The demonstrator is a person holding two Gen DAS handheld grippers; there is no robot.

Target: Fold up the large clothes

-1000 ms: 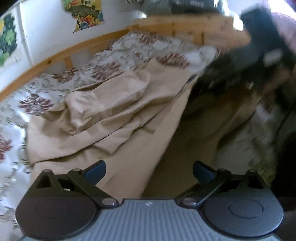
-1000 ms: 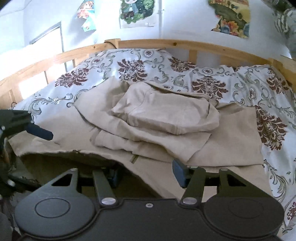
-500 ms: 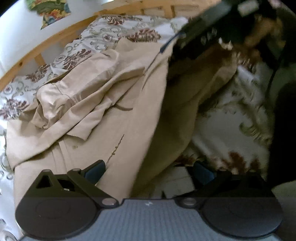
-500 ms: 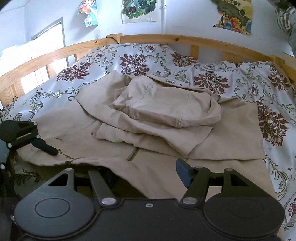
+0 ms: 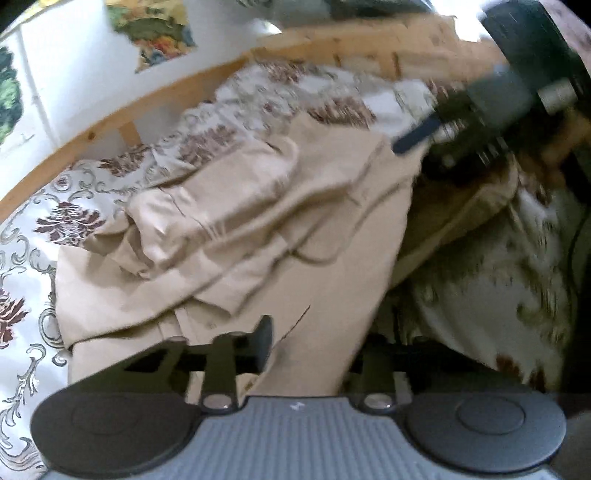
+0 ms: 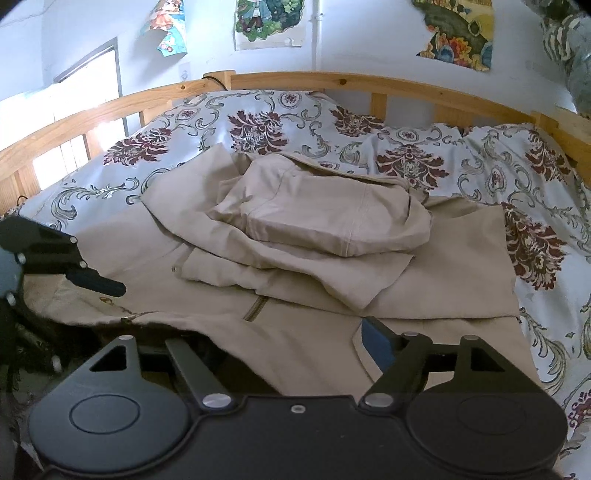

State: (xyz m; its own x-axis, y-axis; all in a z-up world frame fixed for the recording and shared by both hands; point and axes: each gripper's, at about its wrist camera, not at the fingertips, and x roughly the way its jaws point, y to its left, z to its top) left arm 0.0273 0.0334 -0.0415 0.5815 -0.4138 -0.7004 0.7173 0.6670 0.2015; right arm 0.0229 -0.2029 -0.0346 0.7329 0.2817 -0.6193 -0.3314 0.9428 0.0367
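Note:
A beige coat point(image 6: 436, 280) lies spread on the floral bedspread point(image 6: 258, 122), its hood point(image 6: 325, 218) bunched on top and a zip running down the front. In the left wrist view, my left gripper point(image 5: 317, 343) has narrow, still closing jaws, and the coat's point(image 5: 258, 229) front edge fills the gap between them. From the right wrist view, one finger of the left gripper point(image 6: 98, 282) rests on that edge at the far left. My right gripper point(image 6: 273, 336) is opening over the coat's near hem. The cloth lies between its jaws and hides the left finger.
A wooden bed rail point(image 6: 332, 79) runs around the far side and both ends. Paper pictures point(image 6: 269, 18) hang on the white wall behind. The right gripper point(image 5: 424, 136) shows blurred at the upper right of the left wrist view.
The left jaws went from wide apart to narrow around the coat's front edge. The right jaws spread wider, and the hem they were on has sunk flatter.

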